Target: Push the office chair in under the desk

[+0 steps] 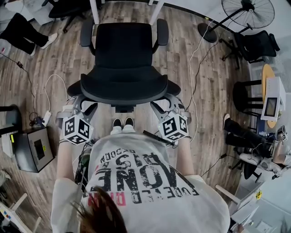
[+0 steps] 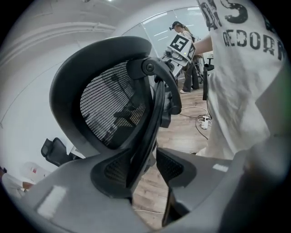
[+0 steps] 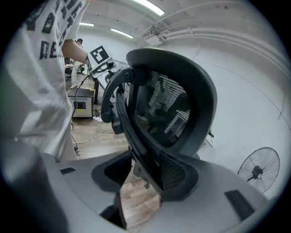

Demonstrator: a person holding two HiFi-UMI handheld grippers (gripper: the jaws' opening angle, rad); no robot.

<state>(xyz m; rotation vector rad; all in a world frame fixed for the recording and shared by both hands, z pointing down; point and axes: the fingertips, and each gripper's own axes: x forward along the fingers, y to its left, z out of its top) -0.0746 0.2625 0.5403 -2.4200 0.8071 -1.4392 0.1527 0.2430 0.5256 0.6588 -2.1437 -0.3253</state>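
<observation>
The office chair (image 1: 123, 68) stands on the wood floor (image 1: 54, 68) just in front of the person, backrest toward them and seat facing away. Nearest, the person's 2 shoes (image 1: 123, 123) show beneath the backrest's lower edge. The left gripper (image 1: 83, 107) and the right gripper (image 1: 165, 106) sit at the 2 lower corners of the backrest (image 1: 123, 88), 1 on each side. In the left gripper view the jaws stand wide, with the backrest's dark rim (image 2: 153, 113) running up between them. It is close against 1 pad, and a strip of floor shows before the other. The right gripper view shows the same: jaws wide, the rim between them, hard by 1 pad and clear of the other. Whether the near pad actually touches the rim is hard to tell in either view. Beyond the backrest lie the seat (image 1: 123, 48) and 2 armrests (image 1: 86, 32). Past them, 2 white desk legs (image 1: 95, 11) rise at the top edge, with the seat's front near them. A floor fan (image 1: 248, 12) stands far right.
</observation>
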